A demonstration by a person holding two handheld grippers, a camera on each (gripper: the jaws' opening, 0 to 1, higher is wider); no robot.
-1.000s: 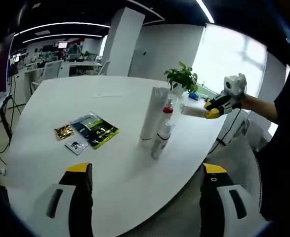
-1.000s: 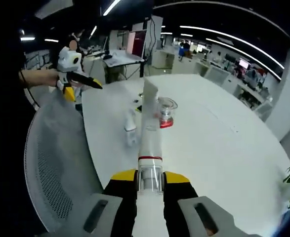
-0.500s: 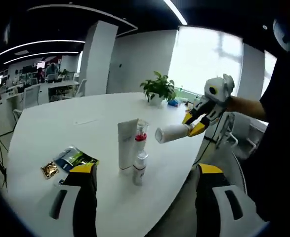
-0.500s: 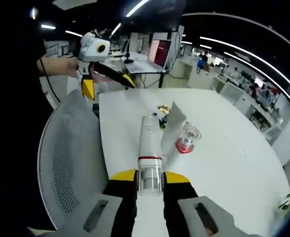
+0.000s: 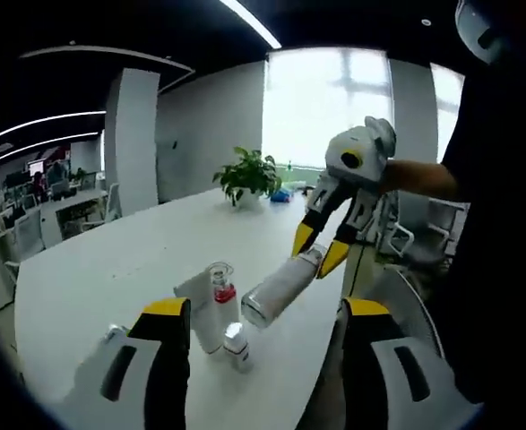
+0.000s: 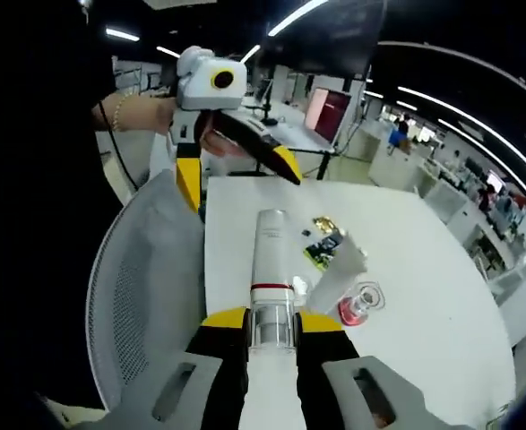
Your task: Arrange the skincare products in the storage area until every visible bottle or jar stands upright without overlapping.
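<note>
My right gripper (image 6: 271,318) is shut on a long white bottle (image 6: 270,255) with a thin red ring, held off the table's near edge. In the left gripper view that bottle (image 5: 276,291) hangs slanted from the right gripper (image 5: 318,253), just ahead of my open left gripper (image 5: 264,313). On the white table (image 5: 110,269) stand a white tube (image 5: 194,313), a clear-capped bottle with a red band (image 5: 219,291) and a small white bottle (image 5: 236,345). The right gripper view shows the left gripper (image 6: 240,175) open above the bottle, with the tube (image 6: 339,273) and red-band bottle (image 6: 361,305) beyond.
A grey mesh chair (image 6: 146,296) stands against the table's near edge under both grippers. Several flat sachets (image 6: 325,246) lie on the table (image 6: 406,233) behind the tube. A potted plant (image 5: 249,175) stands at the table's far end. Desks and monitors lie further back.
The right gripper has carried the white bottle closer to the left gripper and tilted it downward. Both cameras have swung, so the table group sits lower in the left gripper view.
</note>
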